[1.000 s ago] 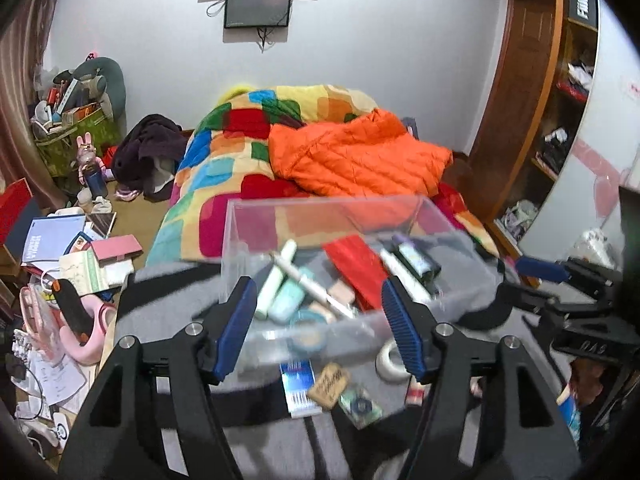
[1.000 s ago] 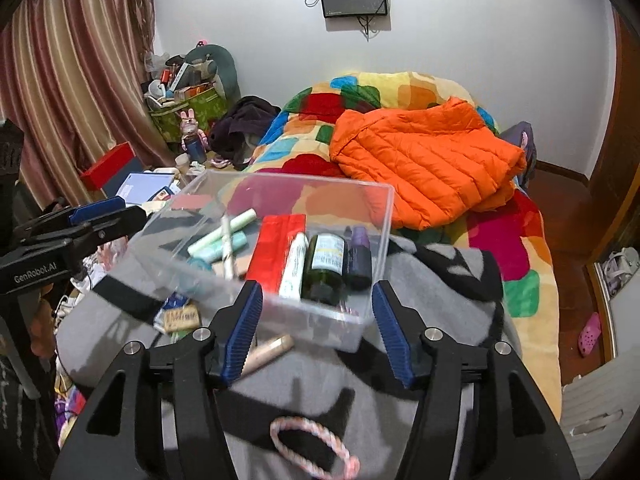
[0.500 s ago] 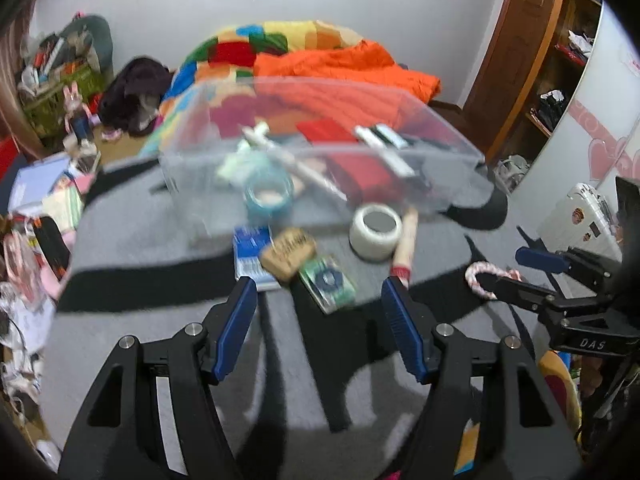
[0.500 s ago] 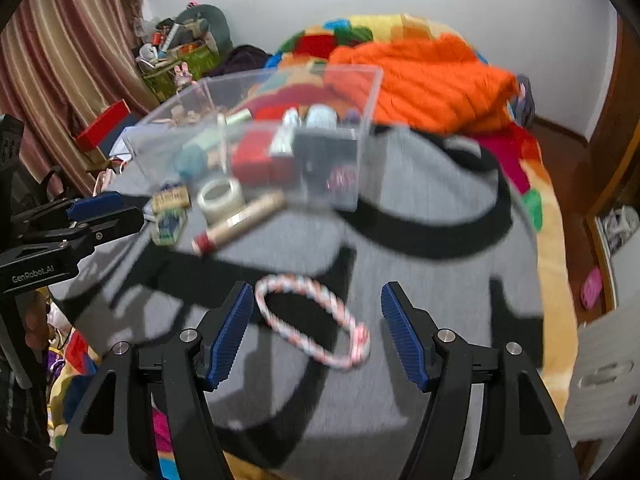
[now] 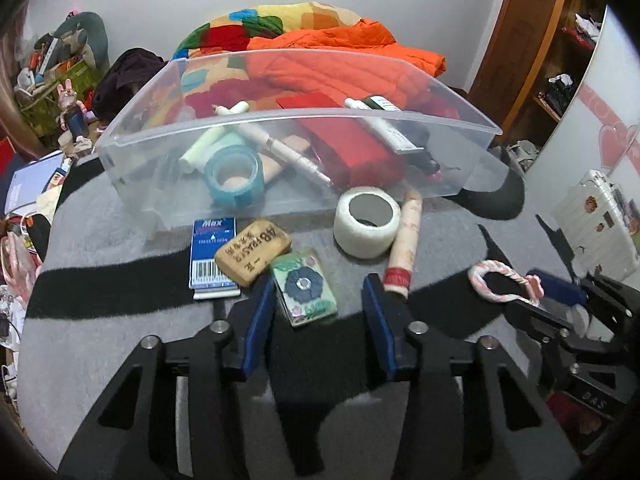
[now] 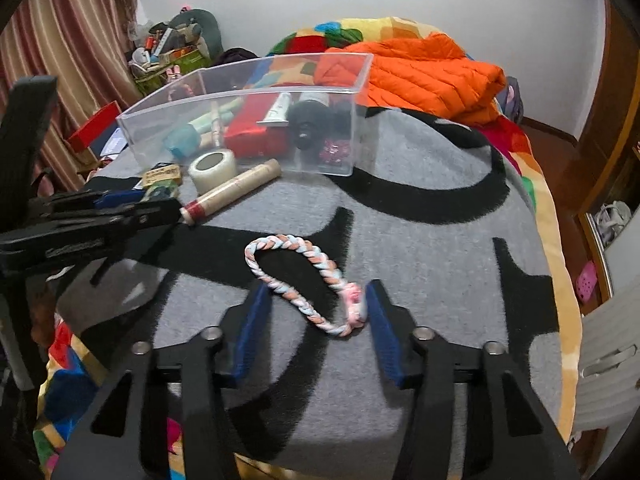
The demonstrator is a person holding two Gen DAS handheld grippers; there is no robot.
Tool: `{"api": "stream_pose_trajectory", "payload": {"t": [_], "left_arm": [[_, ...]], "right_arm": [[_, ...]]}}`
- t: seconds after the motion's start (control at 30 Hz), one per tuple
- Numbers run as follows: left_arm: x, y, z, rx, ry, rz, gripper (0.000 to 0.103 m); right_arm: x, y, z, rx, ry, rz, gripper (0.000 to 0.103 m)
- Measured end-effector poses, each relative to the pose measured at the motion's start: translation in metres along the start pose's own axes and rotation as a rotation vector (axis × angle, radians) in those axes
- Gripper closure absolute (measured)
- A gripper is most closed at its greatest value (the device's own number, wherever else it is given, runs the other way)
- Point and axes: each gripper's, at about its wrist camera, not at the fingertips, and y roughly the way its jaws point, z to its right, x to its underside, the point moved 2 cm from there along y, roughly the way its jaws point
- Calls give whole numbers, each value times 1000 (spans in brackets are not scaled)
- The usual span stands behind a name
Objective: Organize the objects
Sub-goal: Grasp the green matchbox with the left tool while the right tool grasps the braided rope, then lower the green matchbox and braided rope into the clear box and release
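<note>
A clear plastic bin [image 5: 172, 184] [image 6: 340, 152] on the grey-and-black blanket holds a blue tape roll [image 5: 234, 174], a red box [image 5: 352, 148], tubes and pens. In front of it lie a blue card pack [image 5: 211, 252], a tan abrasive block [image 5: 253, 251], a green flowered case [image 5: 305, 287], a white tape roll [image 5: 366, 222] [image 6: 212, 166] and a beige tube [image 5: 405, 244] [image 6: 230, 192]. My left gripper [image 5: 318, 300] is open, its fingers straddling the green case. My right gripper [image 6: 314, 310] is open around the braided pink-white loop [image 6: 298, 276] [image 5: 504, 280].
An orange jacket [image 6: 420, 68] lies on a patchwork quilt behind the bin. The blanket's edge drops off at the right [image 6: 560, 280] to the floor. Clutter, books and a curtain [image 6: 60, 40] fill the left side. A wooden shelf [image 5: 560, 40] stands at the right.
Both grippers have tilted down and dropped toward the blanket. The left now straddles the green case; the right has closed in on the braided loop. Both stay open.
</note>
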Motion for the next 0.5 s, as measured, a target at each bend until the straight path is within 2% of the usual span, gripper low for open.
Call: {"api": "stream_pose_trajectory", "payload": {"t": [0.03,0.13,0.33,0.5], "left_arm": [[-1,1,0,1,-1,0,66],[-3,2,1,1,3,5,79],[2,-4,4,20,6,17,79],[3,-19,5,33,0,50,79]], "right_arm": [[0,0,-1,-11,1,0,79],[-1,-1,-4,-3,-4,6,87],[-5,-3,0,-24,33,8,89],[-18,-13,-3,-39,43,48,89]]}}
